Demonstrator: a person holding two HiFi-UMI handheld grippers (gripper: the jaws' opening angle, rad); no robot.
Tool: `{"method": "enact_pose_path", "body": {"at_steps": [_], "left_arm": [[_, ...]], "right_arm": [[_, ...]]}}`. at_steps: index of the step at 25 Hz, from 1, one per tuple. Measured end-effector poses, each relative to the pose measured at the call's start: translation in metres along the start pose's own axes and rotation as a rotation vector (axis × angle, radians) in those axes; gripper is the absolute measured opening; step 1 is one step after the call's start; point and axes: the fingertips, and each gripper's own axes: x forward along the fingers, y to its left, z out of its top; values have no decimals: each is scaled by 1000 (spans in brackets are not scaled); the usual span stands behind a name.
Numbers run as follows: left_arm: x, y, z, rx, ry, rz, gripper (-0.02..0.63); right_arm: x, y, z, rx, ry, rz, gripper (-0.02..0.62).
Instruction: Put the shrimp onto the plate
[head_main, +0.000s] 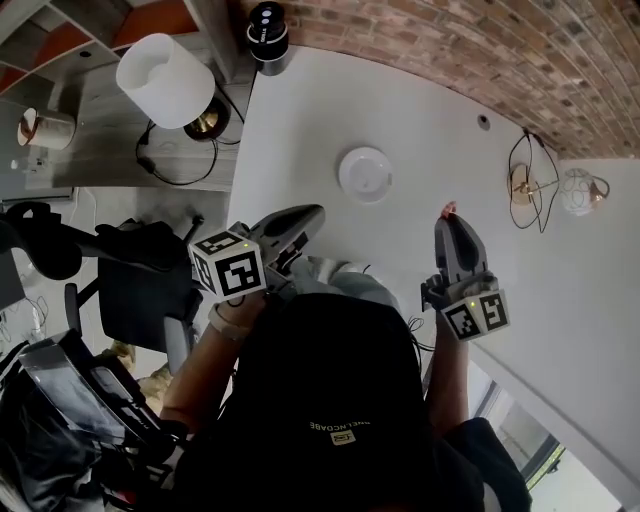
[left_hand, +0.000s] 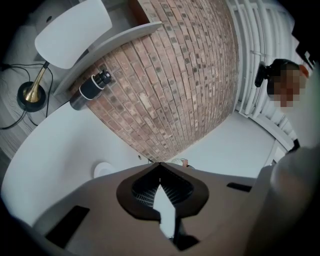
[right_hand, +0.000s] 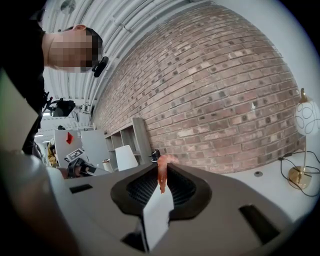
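The pick-up half of the job looks done. The right gripper (right_hand: 161, 168) has its jaws closed tightly on the shrimp (right_hand: 162, 176). In the right gripper view the thin orange-pink body is pinched between the ribbed pads, and its curled end pokes out past the tips. That view looks out level at the brick wall (right_hand: 225, 90) rather than down, so I judge the shrimp to be lifted clear of the white surface (head_main: 420, 110).

In the head view the shrimp (head_main: 448, 210) shows as a small pink tip at the front of the right gripper (head_main: 449, 222). It is to the right of the small white plate (head_main: 365, 175) and a little nearer the person, and it is apart from the plate, not over it. The plate is bare, so nothing has been delivered.

The left gripper (head_main: 315, 213) hovers near the plate's near-left side. In the left gripper view the left gripper (left_hand: 160, 165) has its jaws together at the tips with nothing between them. It seems to have no part in the carry.

What remains, as I read it:
- Move the right gripper leftward and forward until the shrimp is above the plate.
- Lower it.
- Part the jaws so the shrimp drops onto the plate.
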Motion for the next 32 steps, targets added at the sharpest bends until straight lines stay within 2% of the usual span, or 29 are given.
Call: {"method": "enact_pose_path", "body": {"at_steps": [14,24,32], "left_arm": [[-21,-9,1,-6,-147,118,5],[-27,-19,-1,6,-237,192,3],[-38,-22,-6,3,-295,263,4]], "right_arm": [[48,-10,-4,-22,101,153,58],[71,-19,-22,-24,186,234,58],[100,-20,-41,-68,262,304,58]]}}
